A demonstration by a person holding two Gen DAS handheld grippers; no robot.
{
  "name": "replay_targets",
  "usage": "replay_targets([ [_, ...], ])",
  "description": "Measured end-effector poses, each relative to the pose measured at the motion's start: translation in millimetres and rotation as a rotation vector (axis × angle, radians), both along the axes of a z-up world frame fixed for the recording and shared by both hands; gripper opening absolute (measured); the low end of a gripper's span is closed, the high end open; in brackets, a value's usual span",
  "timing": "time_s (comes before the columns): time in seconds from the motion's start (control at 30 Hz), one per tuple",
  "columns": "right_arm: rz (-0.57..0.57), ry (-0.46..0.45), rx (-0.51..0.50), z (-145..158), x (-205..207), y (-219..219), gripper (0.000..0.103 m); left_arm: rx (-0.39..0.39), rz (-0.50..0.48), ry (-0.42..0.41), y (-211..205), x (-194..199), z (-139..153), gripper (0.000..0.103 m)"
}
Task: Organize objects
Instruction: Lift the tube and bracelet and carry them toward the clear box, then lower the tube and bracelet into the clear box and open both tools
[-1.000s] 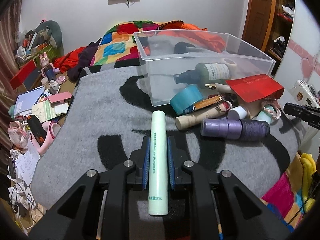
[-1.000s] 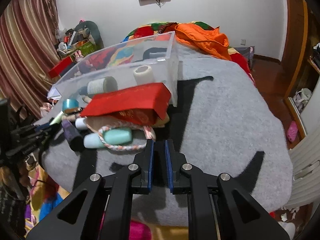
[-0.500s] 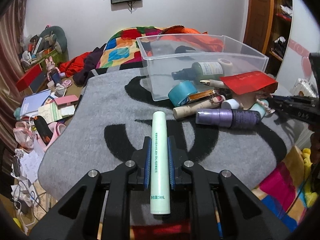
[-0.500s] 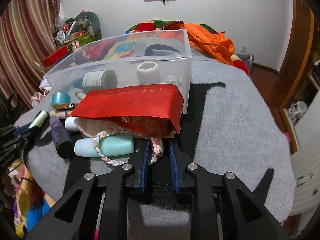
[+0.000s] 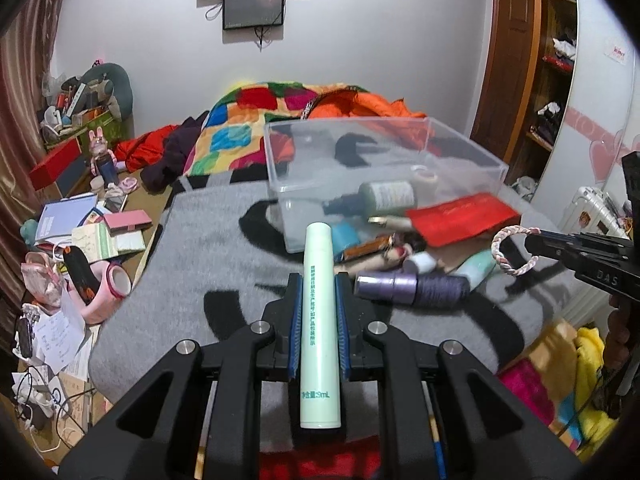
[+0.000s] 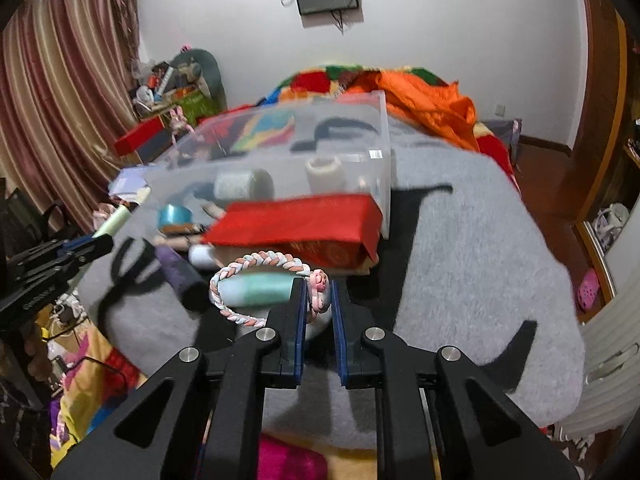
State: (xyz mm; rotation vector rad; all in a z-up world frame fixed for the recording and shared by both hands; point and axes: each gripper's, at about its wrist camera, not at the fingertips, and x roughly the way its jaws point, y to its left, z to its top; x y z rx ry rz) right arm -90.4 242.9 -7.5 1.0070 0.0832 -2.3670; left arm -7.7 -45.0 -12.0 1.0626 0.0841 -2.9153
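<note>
Between the left fingers [image 5: 298, 312], the pale-green tube [image 5: 318, 320] points bin-ward [image 5: 288, 200]

Bin [image 5: 384, 168] on blanket [image 5: 224, 264], open side up; spray bottle [image 5: 376, 198] and tape roll [image 6: 325, 172] lying inside bin; envelope [image 5: 460, 218] leaning against bin front wall, over clutter; dark bottle [image 5: 412, 290] lying in front of clutter; tube [image 5: 318, 320] between left gripper [image 5: 318, 304] pads; braided loop [image 6: 256, 280] between right gripper [image 6: 319, 300] pads, hanging left of it

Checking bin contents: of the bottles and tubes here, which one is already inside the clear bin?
The green spray bottle with the dark cap, lying on its side in the clear bin. The others lie outside on the blanket or sit in a gripper.
</note>
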Motion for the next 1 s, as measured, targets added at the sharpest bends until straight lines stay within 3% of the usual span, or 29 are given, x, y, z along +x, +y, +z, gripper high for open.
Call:
replay_targets([
  [0.43,0.015,0.114,-0.023,40,-6,-12,0.011,0.009,-0.038,0.074,13,-23,33,0.015],
  [1.0,-0.011,0.177,-0.049,73,-61,-35,0.011,0.022,-0.05,0.082,7,-85,56,0.015],
])
